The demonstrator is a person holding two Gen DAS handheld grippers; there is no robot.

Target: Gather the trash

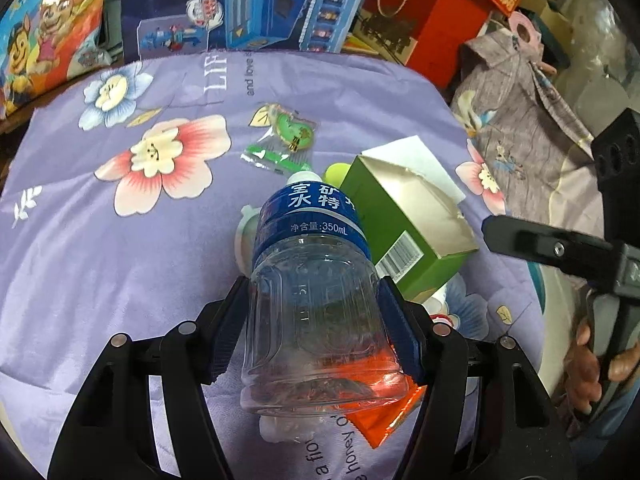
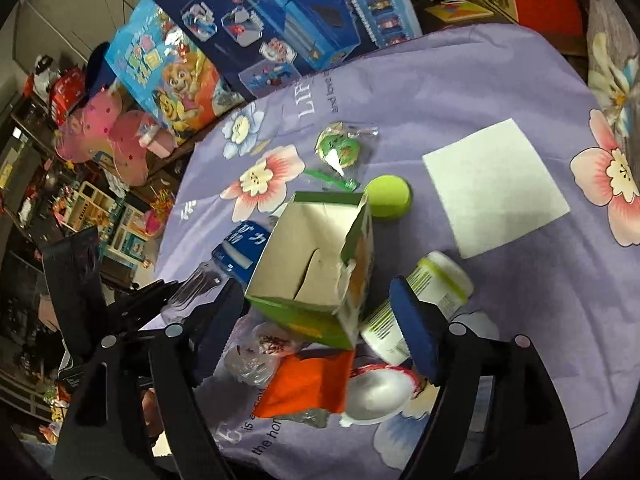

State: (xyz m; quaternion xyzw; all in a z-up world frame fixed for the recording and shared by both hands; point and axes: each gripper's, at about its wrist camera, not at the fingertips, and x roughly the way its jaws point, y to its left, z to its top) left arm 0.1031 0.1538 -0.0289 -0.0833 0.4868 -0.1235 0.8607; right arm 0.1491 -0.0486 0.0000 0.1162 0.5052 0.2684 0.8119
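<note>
My left gripper [image 1: 312, 328] is shut on a clear plastic water bottle [image 1: 312, 280] with a blue label, its cap pointing away; the bottle also shows in the right wrist view [image 2: 236, 252]. A torn green carton [image 1: 404, 224] lies just right of it. My right gripper [image 2: 320, 320] is open, its fingers either side of the green carton [image 2: 316, 264], above an orange wrapper [image 2: 308, 384], a crumpled clear bag [image 2: 256, 356] and a foil lid [image 2: 380, 392]. A white tub [image 2: 424, 300] lies by the right finger.
A purple floral cloth [image 2: 460, 80] covers the table. On it lie a white paper square [image 2: 496, 188], a yellow-green cap [image 2: 388, 196] and a green sweet packet [image 2: 340, 148]. Toy boxes [image 1: 240, 4] and red boxes [image 1: 432, 12] stand behind.
</note>
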